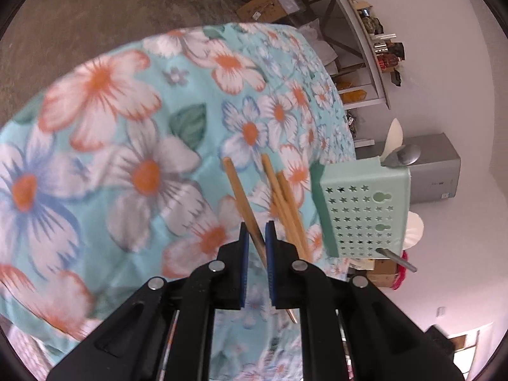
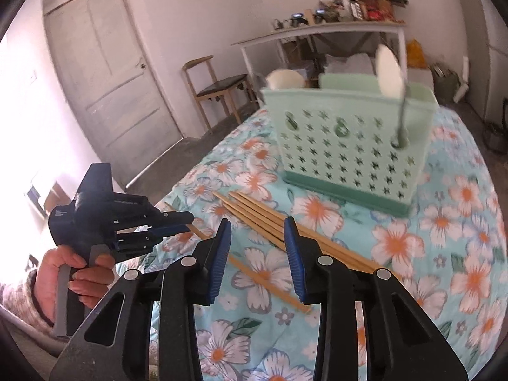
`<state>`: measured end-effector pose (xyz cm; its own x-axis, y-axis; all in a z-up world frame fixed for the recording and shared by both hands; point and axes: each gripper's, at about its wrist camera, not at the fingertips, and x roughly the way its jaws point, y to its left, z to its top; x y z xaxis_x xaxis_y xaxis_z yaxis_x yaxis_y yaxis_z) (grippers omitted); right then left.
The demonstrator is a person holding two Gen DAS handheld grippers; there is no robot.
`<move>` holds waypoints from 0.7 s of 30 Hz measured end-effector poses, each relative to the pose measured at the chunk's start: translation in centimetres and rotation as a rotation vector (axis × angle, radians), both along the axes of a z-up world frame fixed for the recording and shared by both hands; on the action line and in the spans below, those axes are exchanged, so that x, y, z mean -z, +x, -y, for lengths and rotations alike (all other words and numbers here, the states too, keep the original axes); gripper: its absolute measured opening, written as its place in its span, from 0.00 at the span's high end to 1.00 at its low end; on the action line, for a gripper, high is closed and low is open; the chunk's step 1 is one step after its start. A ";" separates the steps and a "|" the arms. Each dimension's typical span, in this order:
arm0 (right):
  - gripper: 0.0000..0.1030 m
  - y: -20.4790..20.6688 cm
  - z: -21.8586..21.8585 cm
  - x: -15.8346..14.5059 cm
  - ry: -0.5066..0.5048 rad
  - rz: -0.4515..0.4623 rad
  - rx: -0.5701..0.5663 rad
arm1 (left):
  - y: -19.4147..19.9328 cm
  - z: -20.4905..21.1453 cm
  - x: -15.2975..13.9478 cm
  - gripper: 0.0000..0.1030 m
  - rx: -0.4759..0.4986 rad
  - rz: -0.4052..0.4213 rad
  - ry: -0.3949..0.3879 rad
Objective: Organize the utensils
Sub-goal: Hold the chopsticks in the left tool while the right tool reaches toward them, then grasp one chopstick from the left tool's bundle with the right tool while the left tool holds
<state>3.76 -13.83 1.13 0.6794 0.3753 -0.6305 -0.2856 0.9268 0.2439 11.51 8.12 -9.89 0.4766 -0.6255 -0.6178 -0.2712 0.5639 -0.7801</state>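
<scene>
My left gripper (image 1: pixel 256 238) is shut on one wooden chopstick (image 1: pixel 243 200), which runs slantwise through its blue pads. In the right wrist view a hand holds that left gripper (image 2: pixel 190 219) at the left, just above the floral cloth (image 2: pixel 444 222). Several loose chopsticks (image 2: pixel 254 212) lie on the cloth under and beyond my right gripper (image 2: pixel 257 222), which is open and holds nothing. A mint green perforated holder (image 2: pixel 349 146) stands behind them with white spoons (image 2: pixel 389 73) and a metal spoon (image 1: pixel 406 155) in it.
The cloth covers a bed-like surface that drops off at its edges. A wooden chair (image 2: pixel 219 89) and a closed door (image 2: pixel 104 73) stand at the back left. A cluttered white table (image 2: pixel 317 31) is at the back, a grey box (image 1: pixel 435 171) beyond the holder.
</scene>
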 end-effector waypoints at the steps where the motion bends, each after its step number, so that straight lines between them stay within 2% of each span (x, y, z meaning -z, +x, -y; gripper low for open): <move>1: 0.68 0.3 -0.4 -0.2 -0.014 0.001 -0.014 | 0.1 -0.1 0.2 0.91 0.008 -0.004 -0.007; 4: 0.72 1.5 -1.2 -0.3 -0.037 -0.028 -0.058 | 0.0 -0.6 0.3 0.91 0.029 0.014 -0.013; 7: 0.73 2.8 -3.1 -0.3 -0.099 -0.039 -0.130 | -0.2 -0.8 -0.4 0.91 0.045 0.067 0.047; 11: 0.76 5.7 -5.4 0.5 -0.134 -0.080 -0.225 | -0.3 -1.4 -0.8 0.91 0.046 0.115 0.088; 16: 0.81 9.2 -8.2 2.2 -0.162 -0.147 -0.325 | -0.3 -1.9 -0.6 0.91 0.047 0.131 0.106; 21: 0.82 12.0 -11.3 4.1 -0.214 -0.201 -0.405 | -0.1 -1.9 -0.4 0.91 0.053 0.138 0.114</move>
